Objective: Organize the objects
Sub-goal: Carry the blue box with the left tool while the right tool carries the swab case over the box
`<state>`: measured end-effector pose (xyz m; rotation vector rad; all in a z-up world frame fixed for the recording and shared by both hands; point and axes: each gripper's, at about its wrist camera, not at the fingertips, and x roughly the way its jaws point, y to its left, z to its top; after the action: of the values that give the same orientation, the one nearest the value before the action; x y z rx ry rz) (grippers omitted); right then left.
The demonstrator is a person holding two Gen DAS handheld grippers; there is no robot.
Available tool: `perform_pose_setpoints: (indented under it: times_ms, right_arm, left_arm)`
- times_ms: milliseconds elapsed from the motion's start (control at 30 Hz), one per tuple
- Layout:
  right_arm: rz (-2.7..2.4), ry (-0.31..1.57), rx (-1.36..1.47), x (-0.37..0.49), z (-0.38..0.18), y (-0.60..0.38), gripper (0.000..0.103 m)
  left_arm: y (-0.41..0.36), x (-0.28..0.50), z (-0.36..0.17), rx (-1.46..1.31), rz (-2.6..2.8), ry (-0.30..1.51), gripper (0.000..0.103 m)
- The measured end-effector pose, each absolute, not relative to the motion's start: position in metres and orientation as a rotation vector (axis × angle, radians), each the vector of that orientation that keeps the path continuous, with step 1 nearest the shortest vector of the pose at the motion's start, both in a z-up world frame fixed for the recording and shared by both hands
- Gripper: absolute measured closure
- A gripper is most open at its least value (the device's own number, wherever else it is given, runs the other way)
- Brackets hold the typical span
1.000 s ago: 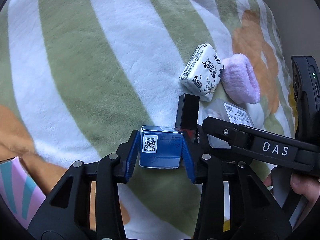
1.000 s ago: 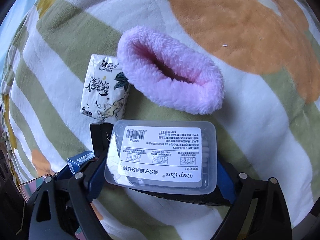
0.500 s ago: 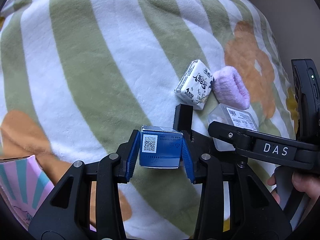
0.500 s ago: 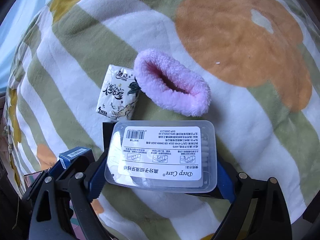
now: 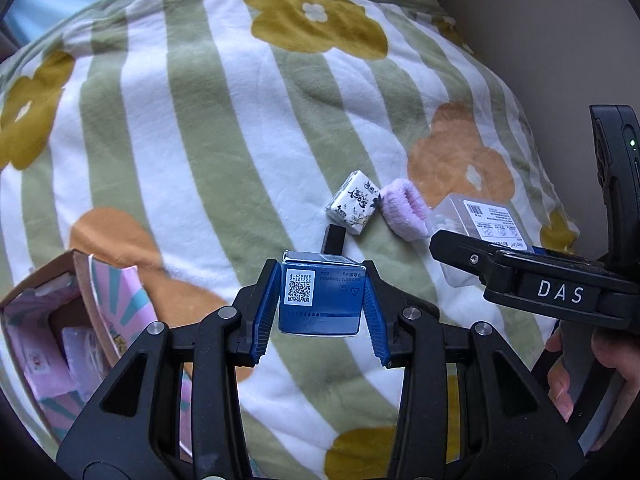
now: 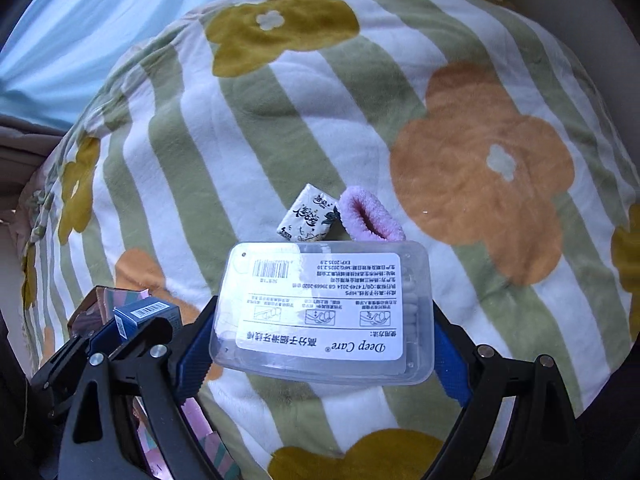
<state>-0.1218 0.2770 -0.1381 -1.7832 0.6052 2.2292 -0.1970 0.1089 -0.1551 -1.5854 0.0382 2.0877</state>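
Note:
My left gripper (image 5: 322, 308) is shut on a small blue carton (image 5: 320, 300) with a QR label, held above the blanket. My right gripper (image 6: 320, 344) is shut on a clear plastic floss-pick box (image 6: 324, 312) with a white "Deep Care" label; the box also shows in the left wrist view (image 5: 476, 220). On the blanket lie a white tissue pack (image 5: 354, 207) (image 6: 306, 218), a pink fluffy band (image 5: 404, 210) (image 6: 370, 216) beside it, and a small black box (image 5: 334, 239). The blue carton shows at lower left of the right wrist view (image 6: 146, 314).
An open pink patterned cardboard box (image 5: 86, 280) with items inside sits at lower left, and its edge shows in the right wrist view (image 6: 116, 294). The green-and-white striped blanket with flowers (image 5: 200, 120) covers a rounded surface. A wall (image 5: 560, 40) is at the right.
Both grippers have lifted and pulled back with their loads; the tissue pack, pink band and black box look smaller and farther. The open pink box has come into view at lower left.

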Motion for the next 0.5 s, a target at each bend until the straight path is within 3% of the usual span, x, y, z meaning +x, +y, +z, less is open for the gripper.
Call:
perform_pose_setpoints:
  times_ms: [500]
  right_arm:
    - [2.568,0.216,-1.779,-0.082,-0.057,0.230,0.013]
  left_arm:
    - [0.062,-0.104,-0.066,-1.547,2.308,-0.124,0.066]
